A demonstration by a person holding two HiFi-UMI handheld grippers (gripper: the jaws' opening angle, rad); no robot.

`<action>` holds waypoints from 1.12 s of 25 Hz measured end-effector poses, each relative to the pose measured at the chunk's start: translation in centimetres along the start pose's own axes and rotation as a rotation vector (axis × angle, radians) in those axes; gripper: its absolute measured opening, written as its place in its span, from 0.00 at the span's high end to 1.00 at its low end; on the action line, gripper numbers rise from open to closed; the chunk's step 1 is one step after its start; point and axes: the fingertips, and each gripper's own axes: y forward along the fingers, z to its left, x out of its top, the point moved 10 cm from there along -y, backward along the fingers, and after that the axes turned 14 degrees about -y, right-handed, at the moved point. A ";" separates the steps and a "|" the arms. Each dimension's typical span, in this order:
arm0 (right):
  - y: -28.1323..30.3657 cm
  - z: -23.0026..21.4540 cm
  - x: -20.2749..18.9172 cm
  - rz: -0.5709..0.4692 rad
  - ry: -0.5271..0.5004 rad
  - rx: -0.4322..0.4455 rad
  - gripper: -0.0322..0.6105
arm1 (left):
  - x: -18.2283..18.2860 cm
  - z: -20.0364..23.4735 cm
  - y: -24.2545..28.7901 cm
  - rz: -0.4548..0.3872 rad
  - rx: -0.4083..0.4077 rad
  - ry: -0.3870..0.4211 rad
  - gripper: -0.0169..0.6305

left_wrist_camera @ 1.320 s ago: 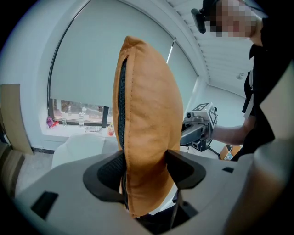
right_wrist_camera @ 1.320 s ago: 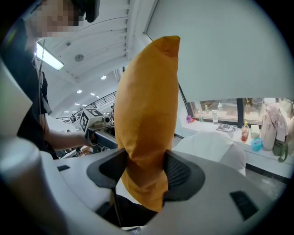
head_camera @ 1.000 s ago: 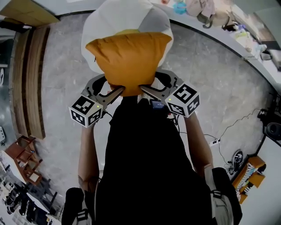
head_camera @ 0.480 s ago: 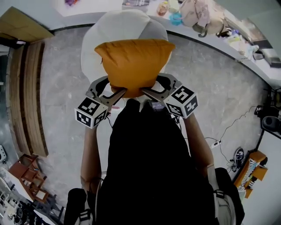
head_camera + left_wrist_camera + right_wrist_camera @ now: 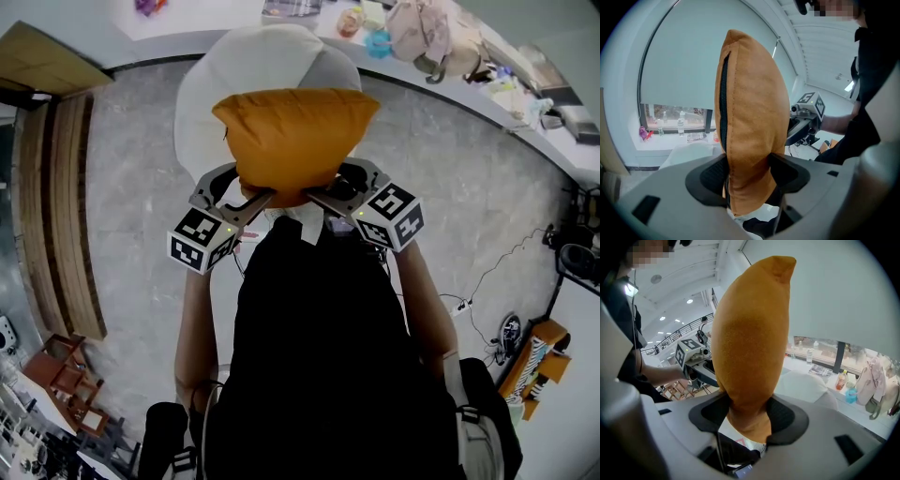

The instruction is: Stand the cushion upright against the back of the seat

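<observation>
An orange cushion [image 5: 292, 141] hangs in the air in front of the person, over a white rounded seat [image 5: 253, 66]. My left gripper [image 5: 261, 194] is shut on the cushion's lower left edge; in the left gripper view the cushion [image 5: 750, 140] stands on edge between the pads, zip side facing the camera. My right gripper [image 5: 314, 195] is shut on the lower right edge, and the cushion [image 5: 747, 366] fills the middle of the right gripper view. The seat [image 5: 806, 387] shows pale behind it.
A long white counter [image 5: 487, 80] with bags, bottles and cups curves along the back and right. Wooden slats [image 5: 61, 206] lie on the floor at left. Cables and a power strip [image 5: 459, 302] lie at right, wooden stools [image 5: 61, 375] at lower left.
Both grippers have carried the cushion forward toward the white seat; the cushion now covers more of the seat's front. Both grips are unchanged.
</observation>
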 end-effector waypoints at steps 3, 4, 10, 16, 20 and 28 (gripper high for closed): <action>0.5 -1.3 0.1 0.008 -0.011 0.019 0.53 | 0.4 0.5 0.6 0.001 0.017 -0.012 0.51; 0.6 -1.8 0.1 0.014 -0.019 0.028 0.53 | 0.4 0.7 0.9 -0.001 0.024 -0.020 0.51; 1.1 -6.9 -0.8 0.034 -0.068 0.095 0.53 | 1.3 1.3 4.9 -0.001 0.075 -0.066 0.51; 1.9 -14.1 -2.7 0.048 -0.107 0.155 0.54 | 2.8 2.7 11.0 0.000 0.142 -0.158 0.52; 3.1 -19.5 -4.5 0.060 -0.129 0.198 0.54 | 3.6 4.3 15.9 0.017 0.180 -0.196 0.52; 8.9 -27.3 -9.3 0.095 -0.125 0.285 0.54 | 2.6 10.0 23.5 0.068 0.234 -0.174 0.52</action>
